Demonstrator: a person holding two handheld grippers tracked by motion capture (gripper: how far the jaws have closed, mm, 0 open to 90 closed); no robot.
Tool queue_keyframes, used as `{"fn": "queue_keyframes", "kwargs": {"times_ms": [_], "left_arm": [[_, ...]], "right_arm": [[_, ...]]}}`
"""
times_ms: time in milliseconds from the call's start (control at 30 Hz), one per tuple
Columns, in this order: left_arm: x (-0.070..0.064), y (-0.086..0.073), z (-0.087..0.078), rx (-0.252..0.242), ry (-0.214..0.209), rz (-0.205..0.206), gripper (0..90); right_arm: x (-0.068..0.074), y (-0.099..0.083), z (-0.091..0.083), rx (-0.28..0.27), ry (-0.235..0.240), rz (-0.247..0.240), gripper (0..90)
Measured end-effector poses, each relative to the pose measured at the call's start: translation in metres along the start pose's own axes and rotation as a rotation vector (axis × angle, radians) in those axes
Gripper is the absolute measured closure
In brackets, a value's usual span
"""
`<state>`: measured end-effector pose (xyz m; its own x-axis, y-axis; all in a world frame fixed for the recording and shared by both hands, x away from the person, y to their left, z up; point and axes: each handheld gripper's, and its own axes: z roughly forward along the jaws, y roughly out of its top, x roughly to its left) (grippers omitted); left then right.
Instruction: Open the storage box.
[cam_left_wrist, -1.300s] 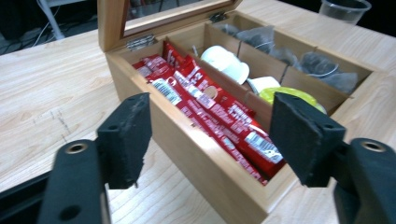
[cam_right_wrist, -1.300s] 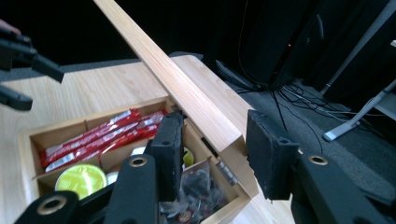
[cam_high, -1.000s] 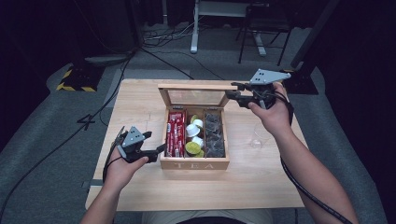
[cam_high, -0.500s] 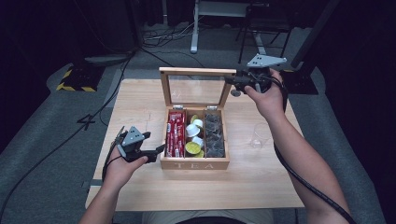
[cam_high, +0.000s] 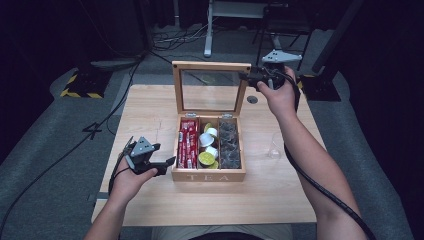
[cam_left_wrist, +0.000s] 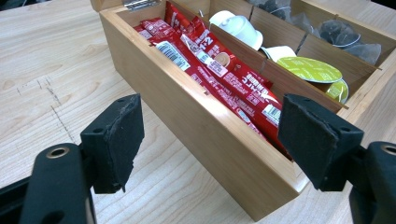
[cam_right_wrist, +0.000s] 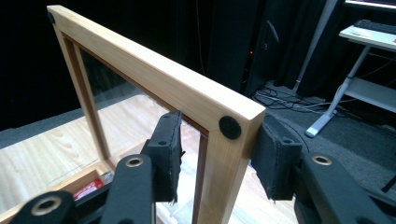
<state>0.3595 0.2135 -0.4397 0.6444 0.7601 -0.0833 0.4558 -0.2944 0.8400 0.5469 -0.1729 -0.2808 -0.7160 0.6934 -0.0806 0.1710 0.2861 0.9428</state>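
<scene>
I see the tea box mid-table, long axis running away from me, its glass lid upright. My right gripper brackets the lid's corner, jaws apart. My left gripper gapes beside the box's left wall.

Around the work: a pale table on a grey floor, in a dark room.

From my screen I see a light wooden table with faint pencil marks on its top and a small dark round spot towards its far edge. A clear cup stands upright on the right part of the table, apart from everything else. The floor around it is grey. A yellow-and-black striped plate lies off the far left corner. Loose cables run across the floor behind, near a white desk frame and a dark chair.
</scene>
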Motion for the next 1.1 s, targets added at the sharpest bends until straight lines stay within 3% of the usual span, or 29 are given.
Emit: {"fn": "queue_keyframes", "kwargs": {"times_ms": [567,1100], "left_arm": [[0.004,-0.002,0.001,0.002,-0.003,-0.013,24.0],[0.005,-0.003,0.001,0.003,-0.006,-0.020,25.4]], "right_arm": [[-0.010,-0.004,0.028,-0.006,-0.068,0.047,50.5],[-0.014,-0.032,0.051,0.063,-0.083,0.081,48.3]]}}
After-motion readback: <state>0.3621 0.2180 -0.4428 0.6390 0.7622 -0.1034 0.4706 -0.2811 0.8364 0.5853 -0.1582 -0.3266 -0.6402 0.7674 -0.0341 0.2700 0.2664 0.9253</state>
